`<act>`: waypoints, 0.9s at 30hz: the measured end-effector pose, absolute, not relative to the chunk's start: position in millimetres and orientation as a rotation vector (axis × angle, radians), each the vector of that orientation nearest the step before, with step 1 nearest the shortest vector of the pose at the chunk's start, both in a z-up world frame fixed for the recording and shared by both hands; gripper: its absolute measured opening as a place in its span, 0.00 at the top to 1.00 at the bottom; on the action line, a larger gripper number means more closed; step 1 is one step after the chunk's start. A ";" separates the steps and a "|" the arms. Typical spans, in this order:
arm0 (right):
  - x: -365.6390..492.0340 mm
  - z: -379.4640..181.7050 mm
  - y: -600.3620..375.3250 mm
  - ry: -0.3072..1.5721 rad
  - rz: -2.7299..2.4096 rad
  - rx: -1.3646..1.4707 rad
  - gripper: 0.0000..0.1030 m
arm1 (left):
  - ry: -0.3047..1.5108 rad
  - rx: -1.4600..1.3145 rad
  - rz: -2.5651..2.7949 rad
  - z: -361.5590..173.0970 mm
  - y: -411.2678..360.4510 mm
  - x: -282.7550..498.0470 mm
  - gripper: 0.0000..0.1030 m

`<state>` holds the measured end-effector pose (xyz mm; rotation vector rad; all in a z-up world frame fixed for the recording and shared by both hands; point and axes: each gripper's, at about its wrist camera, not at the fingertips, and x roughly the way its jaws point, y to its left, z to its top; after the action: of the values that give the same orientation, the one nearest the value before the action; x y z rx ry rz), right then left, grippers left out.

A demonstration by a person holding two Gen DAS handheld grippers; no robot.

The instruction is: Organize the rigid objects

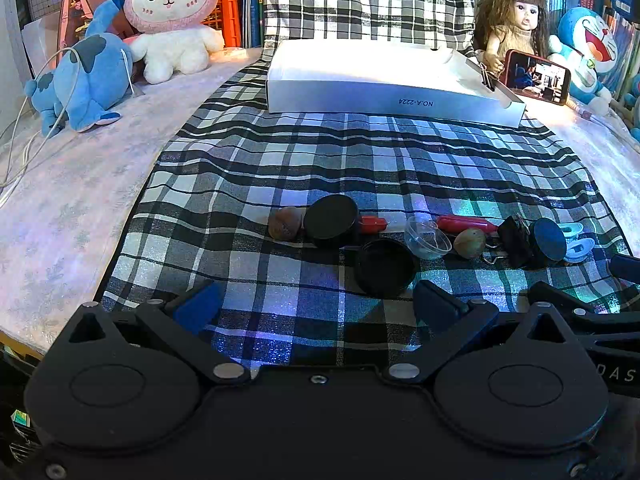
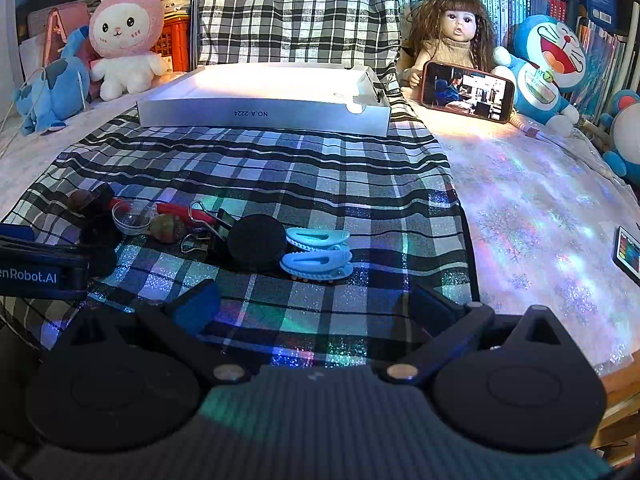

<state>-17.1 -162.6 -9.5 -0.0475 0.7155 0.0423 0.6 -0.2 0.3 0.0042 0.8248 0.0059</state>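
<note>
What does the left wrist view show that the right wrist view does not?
Only the left wrist view clearly shows the black round lid leaning by the brown nut, and the open black round cup nearest the camera. Only the right wrist view shows the small colourful card at the right edge and the two light blue hair clips in full. Both show the white cardboard tray, the clear plastic dome, the phone and both open grippers.

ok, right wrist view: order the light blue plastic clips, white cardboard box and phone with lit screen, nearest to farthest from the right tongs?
1. Light blue plastic clips, just ahead, centre.
2. White cardboard box, farther back, centre-left.
3. Phone with lit screen, far right, slightly behind the box front.
</note>
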 end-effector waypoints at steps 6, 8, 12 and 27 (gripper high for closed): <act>-17.5 -9.4 -162.5 0.715 0.042 -0.048 0.00 | 0.824 0.003 0.006 -0.7 -0.1 -1.0 0.00; -17.6 -9.3 -162.4 0.715 0.042 -0.048 0.00 | 0.823 0.004 0.006 -0.8 -0.3 -1.2 0.00; -17.6 -9.4 -162.3 0.714 0.042 -0.048 0.00 | 0.823 0.004 0.006 -0.8 -0.3 -1.3 0.00; -18.1 -10.3 -161.7 0.712 0.042 -0.048 0.00 | 0.822 0.004 0.007 0.7 2.6 -0.8 0.00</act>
<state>-18.1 -161.7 -10.3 -0.0479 0.7121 0.0421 -0.8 2.6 0.7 0.0037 0.8219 0.0065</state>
